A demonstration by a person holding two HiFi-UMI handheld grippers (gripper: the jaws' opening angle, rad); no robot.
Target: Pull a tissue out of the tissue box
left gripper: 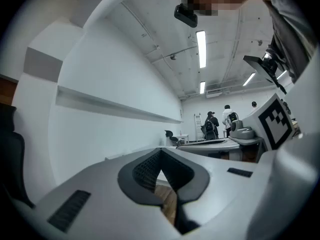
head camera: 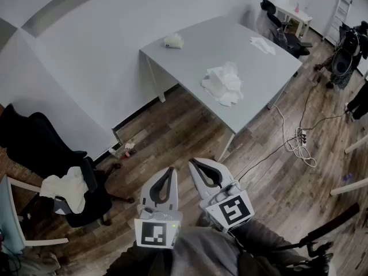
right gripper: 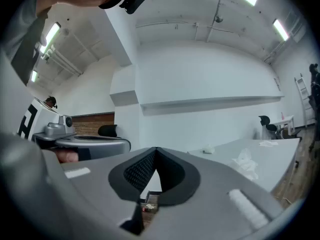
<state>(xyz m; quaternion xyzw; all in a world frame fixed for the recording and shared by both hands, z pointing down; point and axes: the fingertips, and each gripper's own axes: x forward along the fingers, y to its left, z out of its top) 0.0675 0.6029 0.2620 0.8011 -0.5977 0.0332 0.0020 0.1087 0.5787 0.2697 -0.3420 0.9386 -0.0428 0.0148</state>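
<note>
both clenched and empty, left claw and right claw, well apart from the crumpled white tissue heap

Open floor between me and worktop; chair my left, cables right; tissue pile mid-worktop.

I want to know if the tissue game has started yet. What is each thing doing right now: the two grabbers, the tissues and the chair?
Left gripper: shut, empty, held level, away from the table.
Right gripper: shut, empty, held level beside the left one.
Heap of white tissues: crumpled, lying on the grey rectangular table.
Small white tissue wad: crumpled, near a far table corner.
Black office chair: upright, white cloth draped on it.
</note>
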